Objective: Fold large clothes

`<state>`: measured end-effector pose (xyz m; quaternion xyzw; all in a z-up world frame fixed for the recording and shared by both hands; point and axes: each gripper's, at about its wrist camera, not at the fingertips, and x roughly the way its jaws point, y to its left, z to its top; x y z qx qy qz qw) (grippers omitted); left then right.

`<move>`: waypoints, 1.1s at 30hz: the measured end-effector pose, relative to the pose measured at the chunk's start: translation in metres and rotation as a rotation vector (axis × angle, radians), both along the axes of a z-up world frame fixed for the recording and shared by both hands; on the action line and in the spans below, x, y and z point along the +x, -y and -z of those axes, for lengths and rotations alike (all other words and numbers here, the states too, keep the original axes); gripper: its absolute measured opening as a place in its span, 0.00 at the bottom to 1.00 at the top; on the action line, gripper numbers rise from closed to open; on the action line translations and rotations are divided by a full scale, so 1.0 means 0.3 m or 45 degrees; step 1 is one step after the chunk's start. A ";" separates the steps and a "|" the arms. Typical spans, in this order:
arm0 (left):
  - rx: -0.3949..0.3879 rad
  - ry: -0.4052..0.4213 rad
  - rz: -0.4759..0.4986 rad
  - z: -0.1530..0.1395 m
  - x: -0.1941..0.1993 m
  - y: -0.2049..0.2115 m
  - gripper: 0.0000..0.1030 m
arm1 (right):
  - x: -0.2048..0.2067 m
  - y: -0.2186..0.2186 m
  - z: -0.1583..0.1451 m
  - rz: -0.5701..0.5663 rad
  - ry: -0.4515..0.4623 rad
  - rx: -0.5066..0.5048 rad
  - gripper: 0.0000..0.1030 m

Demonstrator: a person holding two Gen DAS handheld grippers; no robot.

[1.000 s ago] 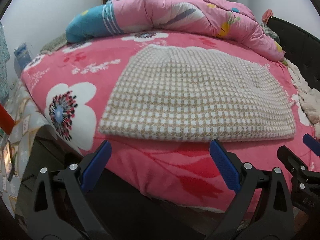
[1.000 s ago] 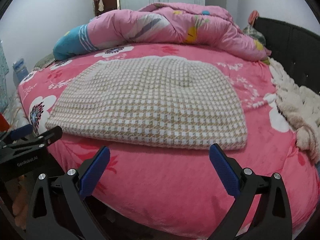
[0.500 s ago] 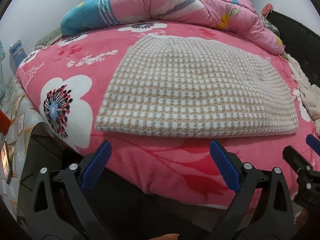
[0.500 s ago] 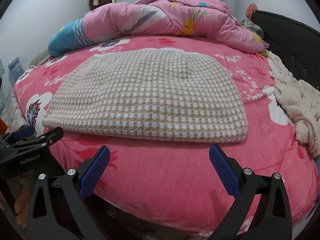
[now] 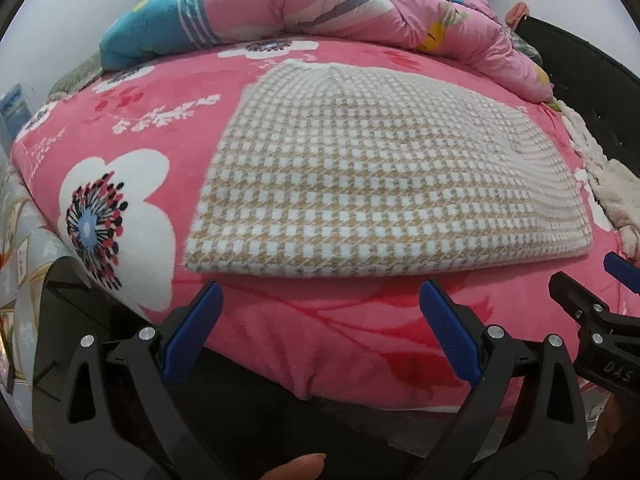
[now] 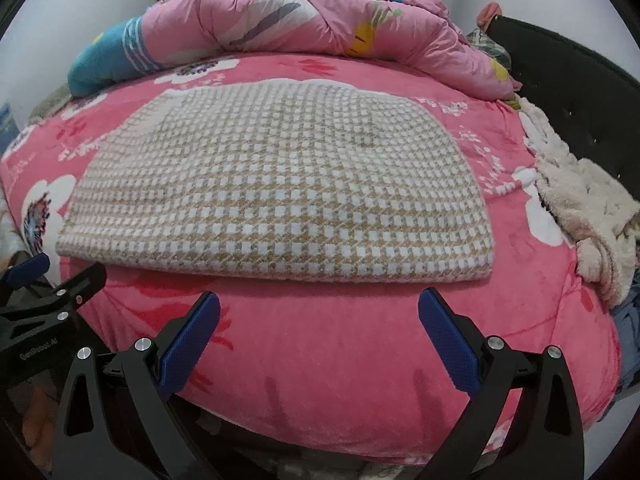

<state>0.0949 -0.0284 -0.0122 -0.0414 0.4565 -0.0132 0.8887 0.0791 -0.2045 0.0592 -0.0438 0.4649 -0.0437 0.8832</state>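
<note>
- The folded checked garment (image 5: 360, 184) fills mid-frame, flat on the pink floral blanket (image 5: 132, 128).
- Left gripper (image 5: 320, 320) and right gripper (image 6: 318, 322), lower frame: jaws wide apart, seemingly just short of the garment's near edge.

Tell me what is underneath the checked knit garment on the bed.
The checked knit garment lies flat on the pink floral blanket, which shows on every side of it. Whether anything lies between them cannot be seen. Both grippers are open, short of it.
</note>
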 end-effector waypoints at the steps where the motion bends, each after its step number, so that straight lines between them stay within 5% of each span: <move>1: -0.006 -0.003 -0.004 0.005 0.003 -0.008 0.92 | 0.002 -0.009 0.000 -0.004 0.001 -0.006 0.94; 13: -0.098 -0.031 -0.039 0.020 0.009 -0.059 0.92 | -0.014 -0.006 -0.020 -0.014 0.067 0.085 0.94; 20: -0.164 -0.017 -0.104 -0.023 -0.044 -0.055 0.92 | -0.075 0.000 -0.106 -0.049 0.159 0.033 0.94; 33: -0.112 0.028 -0.061 -0.097 -0.092 0.106 0.92 | -0.100 0.119 -0.097 -0.050 0.148 0.206 0.94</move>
